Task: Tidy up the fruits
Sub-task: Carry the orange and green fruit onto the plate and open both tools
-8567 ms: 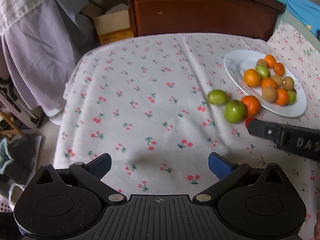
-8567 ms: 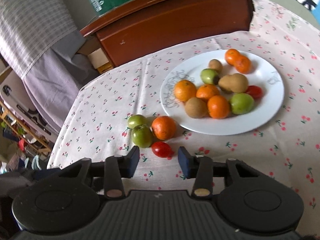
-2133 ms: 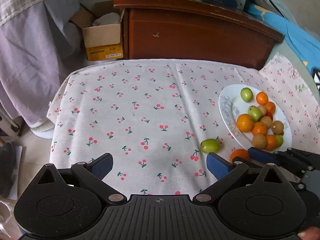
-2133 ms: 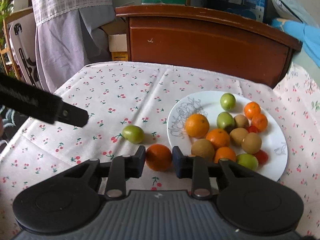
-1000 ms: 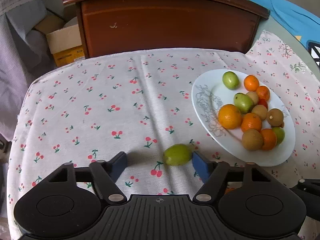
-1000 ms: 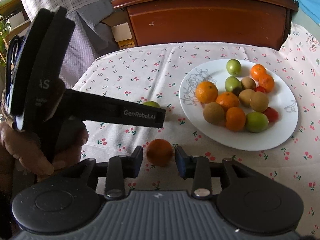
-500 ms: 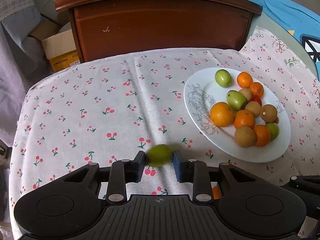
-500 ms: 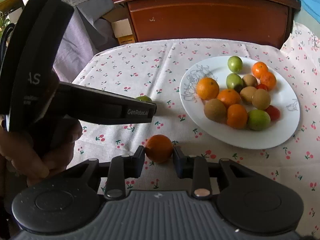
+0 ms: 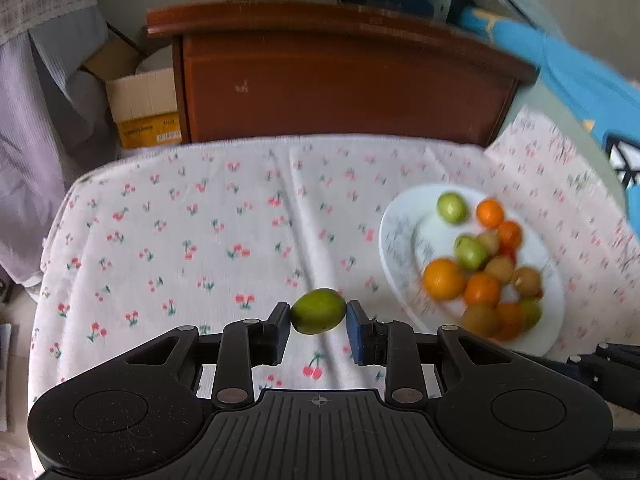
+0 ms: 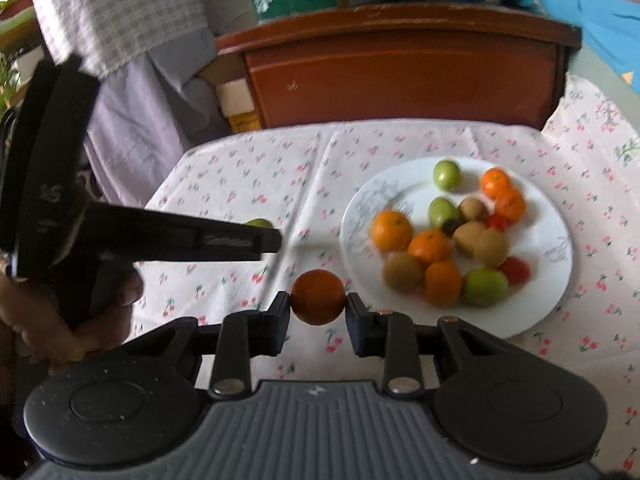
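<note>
left gripper (image 9: 318,315) grasps green fruit (image 9: 318,311) | right gripper (image 10: 318,311) grasps orange (image 10: 318,297) | advice: lift clear, set each gently on plate (image 10: 554,216), avoid pile

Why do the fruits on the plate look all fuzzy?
Left wrist view: the plate and its fruit are smeared by motion blur, while the held green fruit stays sharp. Right wrist view: the same, with the held orange crisp.
</note>
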Available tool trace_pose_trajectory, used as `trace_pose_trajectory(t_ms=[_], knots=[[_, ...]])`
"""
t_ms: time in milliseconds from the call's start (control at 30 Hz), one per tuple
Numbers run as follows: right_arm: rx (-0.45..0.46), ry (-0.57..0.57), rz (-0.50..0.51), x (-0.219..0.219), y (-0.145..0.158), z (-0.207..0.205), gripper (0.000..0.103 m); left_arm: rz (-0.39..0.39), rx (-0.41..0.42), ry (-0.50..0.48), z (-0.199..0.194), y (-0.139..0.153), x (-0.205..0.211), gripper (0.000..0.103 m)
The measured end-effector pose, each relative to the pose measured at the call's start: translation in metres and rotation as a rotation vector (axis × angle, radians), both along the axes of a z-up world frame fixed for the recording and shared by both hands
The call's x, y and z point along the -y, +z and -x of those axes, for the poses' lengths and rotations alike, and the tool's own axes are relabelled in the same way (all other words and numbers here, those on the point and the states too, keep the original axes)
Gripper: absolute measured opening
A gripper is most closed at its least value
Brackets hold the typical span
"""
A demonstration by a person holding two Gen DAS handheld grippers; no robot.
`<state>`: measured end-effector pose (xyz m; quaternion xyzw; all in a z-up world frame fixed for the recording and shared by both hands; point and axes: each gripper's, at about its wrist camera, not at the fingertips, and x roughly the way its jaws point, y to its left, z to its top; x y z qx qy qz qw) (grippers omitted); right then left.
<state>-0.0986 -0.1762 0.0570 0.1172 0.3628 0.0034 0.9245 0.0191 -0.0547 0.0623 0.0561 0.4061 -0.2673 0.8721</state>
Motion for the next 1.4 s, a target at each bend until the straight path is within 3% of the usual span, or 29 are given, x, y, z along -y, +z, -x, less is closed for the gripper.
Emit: trace_pose_trajectory(t_ms=[233, 400, 600, 767, 1000, 1400], knots=[[0.087, -0.080, -0.016, 0.030, 0.033, 0.004, 0.030, 0.072, 0.033, -0.048, 0.006, 0.030, 0.004, 0.028], [0.136, -0.130, 0.008, 0.054, 0.055, 0.005, 0.030, 0.069, 0.031, -0.107, 0.001, 0.044, 0.011, 0.028], [0.161, -0.229, -0.043, 0.093, 0.063, 0.004, 0.030, 0.095, 0.026, -0.128, -0.015, 0.050, 0.018, 0.028], [0.147, -0.292, -0.077, 0.112, 0.060, 0.003, 0.030, 0.116, -0.006, -0.149, -0.024, 0.045, 0.029, 0.028], [0.060, -0.360, -0.154, 0.125, 0.034, -0.005, 0.030, 0.109, -0.018, -0.208, -0.033, 0.033, 0.054, 0.028], [-0.017, -0.450, -0.247, 0.133, 0.011, -0.019, 0.030, 0.050, -0.046, -0.232, -0.042, 0.006, 0.084, 0.028]])
